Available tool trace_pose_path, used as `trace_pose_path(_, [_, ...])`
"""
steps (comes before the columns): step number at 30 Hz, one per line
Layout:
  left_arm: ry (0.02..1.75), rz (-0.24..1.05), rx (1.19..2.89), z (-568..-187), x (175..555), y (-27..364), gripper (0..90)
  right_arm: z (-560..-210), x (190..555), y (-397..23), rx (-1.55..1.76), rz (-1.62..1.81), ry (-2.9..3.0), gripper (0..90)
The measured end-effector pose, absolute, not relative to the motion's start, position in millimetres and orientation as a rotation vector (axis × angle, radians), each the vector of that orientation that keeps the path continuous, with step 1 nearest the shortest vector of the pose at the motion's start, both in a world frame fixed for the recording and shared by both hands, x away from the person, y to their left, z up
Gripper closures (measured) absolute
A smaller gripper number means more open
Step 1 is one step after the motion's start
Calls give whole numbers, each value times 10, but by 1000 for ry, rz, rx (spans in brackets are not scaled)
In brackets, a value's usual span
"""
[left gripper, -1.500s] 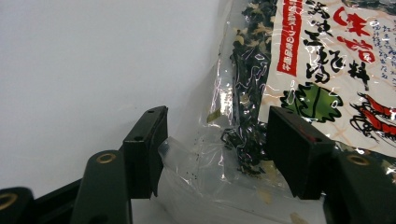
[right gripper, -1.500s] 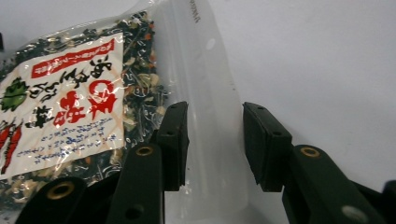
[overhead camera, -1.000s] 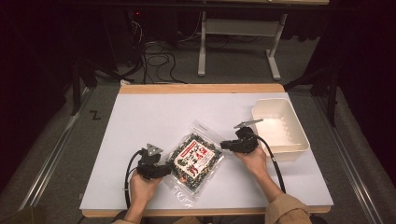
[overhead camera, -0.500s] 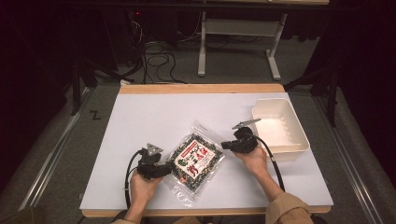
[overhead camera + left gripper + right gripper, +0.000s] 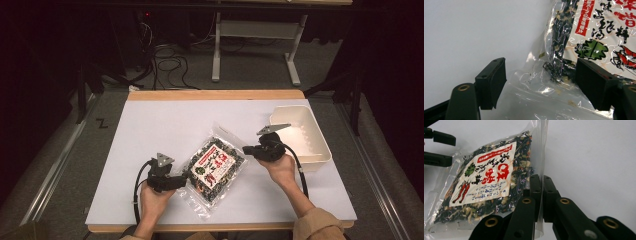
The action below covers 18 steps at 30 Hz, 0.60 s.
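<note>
The right gripper (image 5: 541, 182) has now clamped the clear edge of the dried seaweed packet (image 5: 216, 167) (lying mid-table), while the left gripper (image 5: 541, 82) waits spread beside it, so lifting seems next.

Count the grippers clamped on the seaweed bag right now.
1. The right gripper is shut on the seaweed bag at its clear edge. The left gripper is open, its jaws straddling the bag's near corner.

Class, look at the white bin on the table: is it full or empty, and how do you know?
Empty. In the high view the white bin shows only its bare floor and walls.
</note>
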State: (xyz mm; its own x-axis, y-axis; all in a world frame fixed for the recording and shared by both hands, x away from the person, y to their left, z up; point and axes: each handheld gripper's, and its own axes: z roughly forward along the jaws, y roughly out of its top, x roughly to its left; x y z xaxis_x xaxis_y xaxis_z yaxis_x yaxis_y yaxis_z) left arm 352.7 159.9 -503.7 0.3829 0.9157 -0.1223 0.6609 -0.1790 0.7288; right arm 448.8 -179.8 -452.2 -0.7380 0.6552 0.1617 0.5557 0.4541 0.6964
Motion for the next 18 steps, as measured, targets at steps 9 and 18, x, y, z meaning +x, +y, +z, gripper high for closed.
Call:
trace_pose_path(9, [1361, 471, 1945, -5037, 3490, 1613, 226, -4276, 4489, -1702, 999, 1102, 2557, 900])
trace_pose_path(18, [1376, 504, 1917, -5020, 3471, 1640, 195, -4008, 4457, -1657, 934, 1124, 2523, 900])
